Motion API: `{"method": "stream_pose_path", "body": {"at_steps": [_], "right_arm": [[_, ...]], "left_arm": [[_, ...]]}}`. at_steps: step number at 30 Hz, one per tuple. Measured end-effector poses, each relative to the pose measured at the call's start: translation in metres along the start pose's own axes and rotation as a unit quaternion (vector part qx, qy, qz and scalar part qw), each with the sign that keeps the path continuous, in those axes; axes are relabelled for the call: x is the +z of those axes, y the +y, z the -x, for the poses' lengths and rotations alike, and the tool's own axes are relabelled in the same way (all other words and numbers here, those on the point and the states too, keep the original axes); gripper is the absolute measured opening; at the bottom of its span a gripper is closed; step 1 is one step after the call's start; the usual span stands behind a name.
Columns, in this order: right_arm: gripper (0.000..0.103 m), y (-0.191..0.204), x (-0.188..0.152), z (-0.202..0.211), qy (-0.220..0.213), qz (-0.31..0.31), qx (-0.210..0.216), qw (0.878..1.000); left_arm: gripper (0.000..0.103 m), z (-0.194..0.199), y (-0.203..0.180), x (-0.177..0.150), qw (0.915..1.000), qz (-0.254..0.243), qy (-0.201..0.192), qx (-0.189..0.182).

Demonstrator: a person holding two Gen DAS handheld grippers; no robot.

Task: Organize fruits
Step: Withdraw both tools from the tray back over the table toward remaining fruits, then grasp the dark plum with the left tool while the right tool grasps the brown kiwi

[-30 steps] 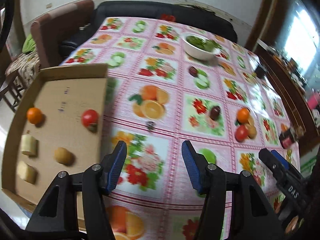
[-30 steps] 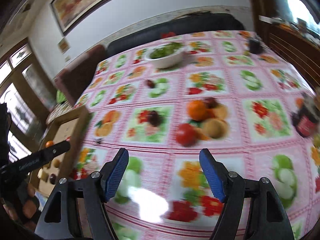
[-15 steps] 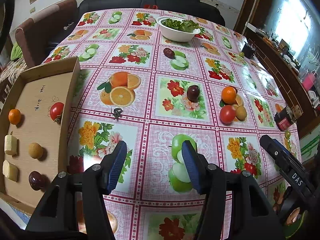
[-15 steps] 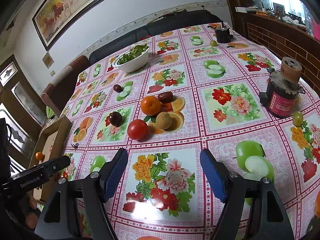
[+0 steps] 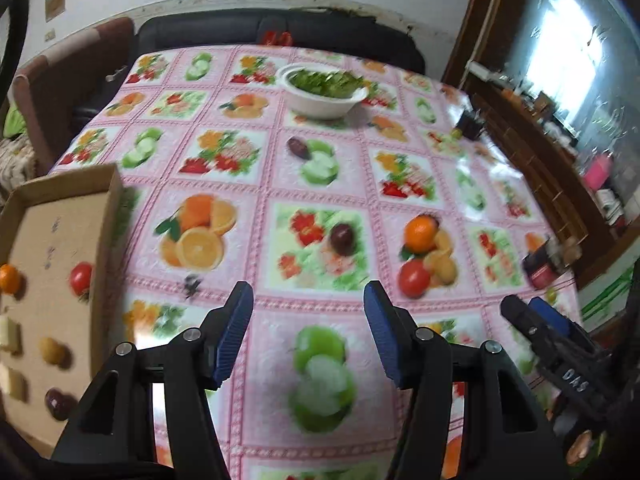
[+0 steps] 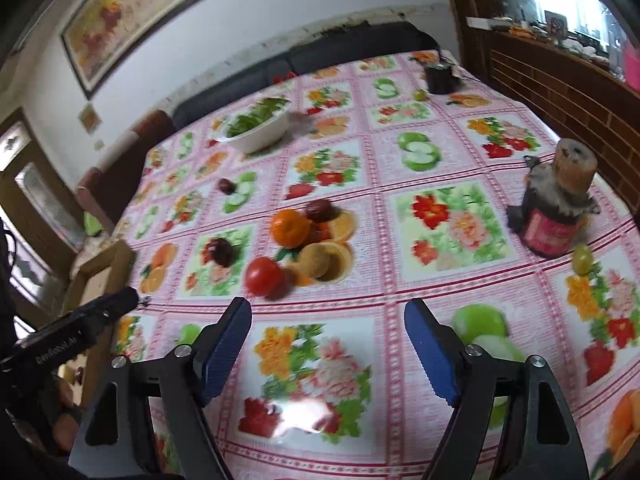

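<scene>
Both tongs, the left gripper [image 5: 308,330] and right gripper [image 6: 328,346], gape wide and empty; the round tomato [image 6: 264,276] at eleven o'clock might roll if bumped.

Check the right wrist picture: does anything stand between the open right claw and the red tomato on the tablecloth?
Nothing visible does. The right claw is open above bare tablecloth, and the tomato lies just beyond its left finger. The orange and brown fruit lie behind and beside it.

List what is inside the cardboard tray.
Inside the cardboard tray: orange, tomato, brown fruit, dark fruit, two pale blocks. Its near-left part is cut off.
</scene>
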State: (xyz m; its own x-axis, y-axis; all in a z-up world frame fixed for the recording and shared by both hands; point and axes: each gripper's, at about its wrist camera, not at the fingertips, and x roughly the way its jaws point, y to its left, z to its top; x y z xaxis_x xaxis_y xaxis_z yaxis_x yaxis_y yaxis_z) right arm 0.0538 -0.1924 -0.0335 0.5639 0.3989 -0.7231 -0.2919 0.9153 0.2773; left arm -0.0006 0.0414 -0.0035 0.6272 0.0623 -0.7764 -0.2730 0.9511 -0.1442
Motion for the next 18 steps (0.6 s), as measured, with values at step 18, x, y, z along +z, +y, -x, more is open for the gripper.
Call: {"method": "stream_pose_path", "body": {"at_steps": [18], "right_arm": [[0.054, 0.004, 0.023, -0.073, 0.058, 0.067, 0.006, 0.996]], "left_arm": [[0.061, -0.090, -0.019, 0.030, 0.9959, -0.043, 0.071, 0.035]]}}
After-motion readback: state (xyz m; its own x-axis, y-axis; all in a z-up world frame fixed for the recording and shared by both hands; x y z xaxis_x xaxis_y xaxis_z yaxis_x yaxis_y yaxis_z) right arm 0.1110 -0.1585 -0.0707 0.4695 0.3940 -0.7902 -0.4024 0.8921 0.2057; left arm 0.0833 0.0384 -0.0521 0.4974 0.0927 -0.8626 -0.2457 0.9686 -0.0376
